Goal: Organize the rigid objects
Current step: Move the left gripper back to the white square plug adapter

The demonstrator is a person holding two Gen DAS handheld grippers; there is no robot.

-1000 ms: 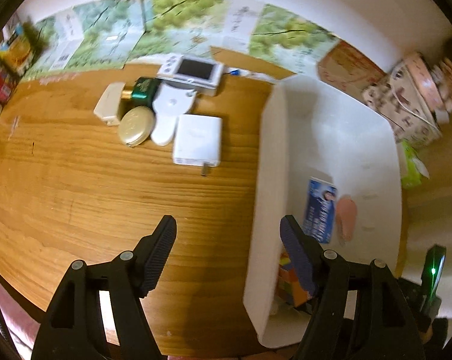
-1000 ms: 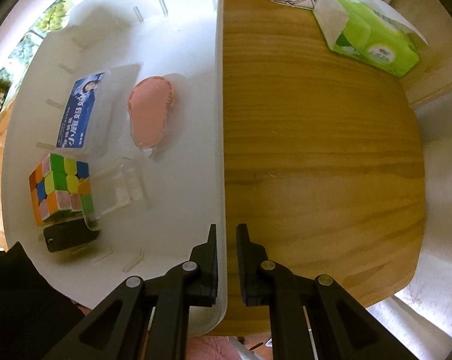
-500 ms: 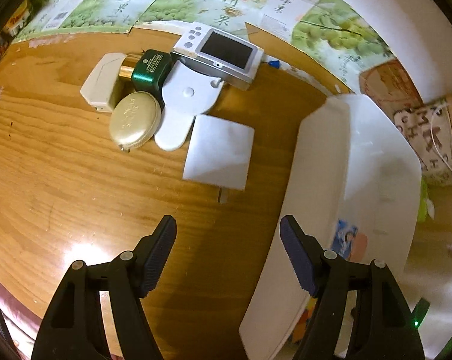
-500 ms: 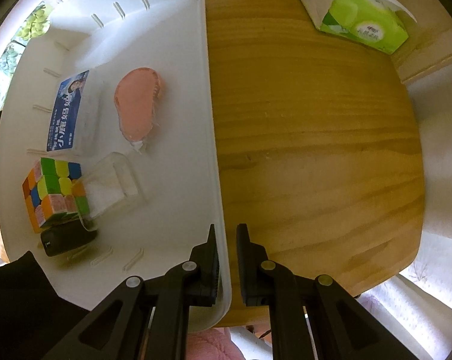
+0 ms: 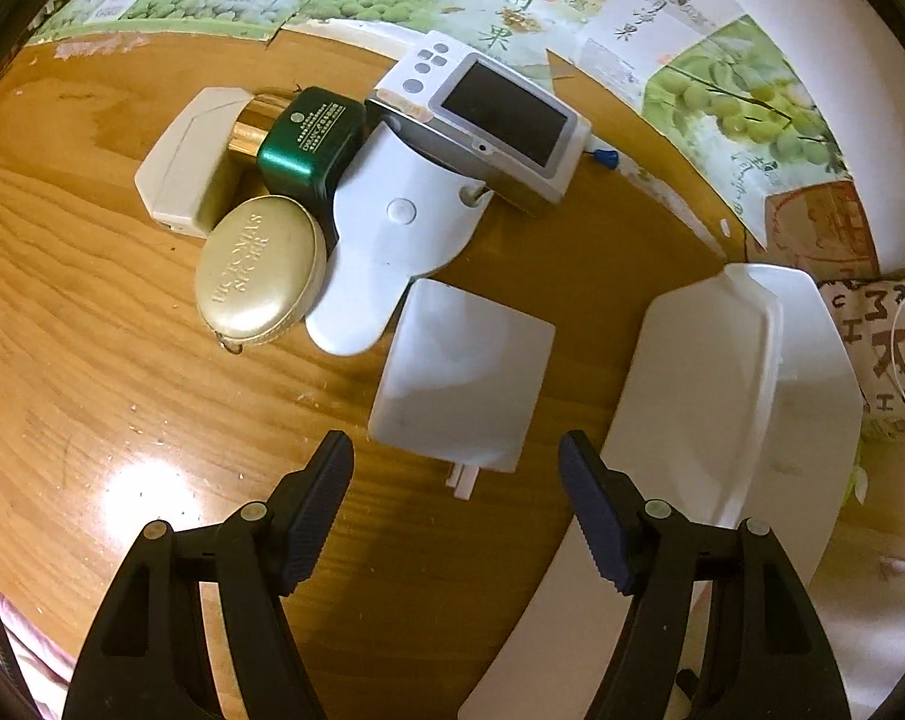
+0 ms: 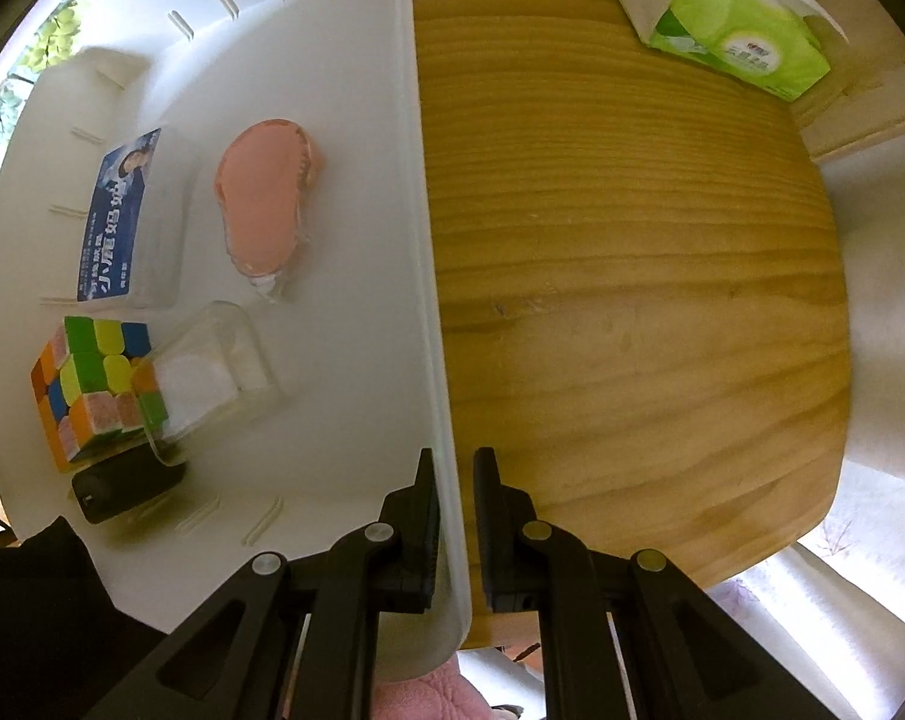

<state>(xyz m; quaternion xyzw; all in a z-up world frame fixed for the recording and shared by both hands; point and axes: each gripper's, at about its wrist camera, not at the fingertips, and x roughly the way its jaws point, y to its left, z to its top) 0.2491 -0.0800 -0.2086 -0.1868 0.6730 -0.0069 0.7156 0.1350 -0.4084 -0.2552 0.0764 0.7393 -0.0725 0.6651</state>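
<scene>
Left wrist: left hand-held gripper (image 5: 455, 501) has jaws apart, nothing between, hovering just short of the flat white square charger block (image 5: 461, 387) on the wooden counter (image 5: 92, 372). The cluster behind it, gold oval tin (image 5: 260, 267) and white game console (image 5: 488, 120), sits tight together. Risk: the wide jaws clip the white plastic bin (image 5: 722, 384) wall beside it.

Right wrist: right hand-held gripper (image 6: 455, 516) is clamped on the bin's thin rim. Multicoloured puzzle cube (image 6: 95, 384) and pink oval sponge (image 6: 260, 210) lie inside. Risk: the rim slips out and the bin shifts.
</scene>
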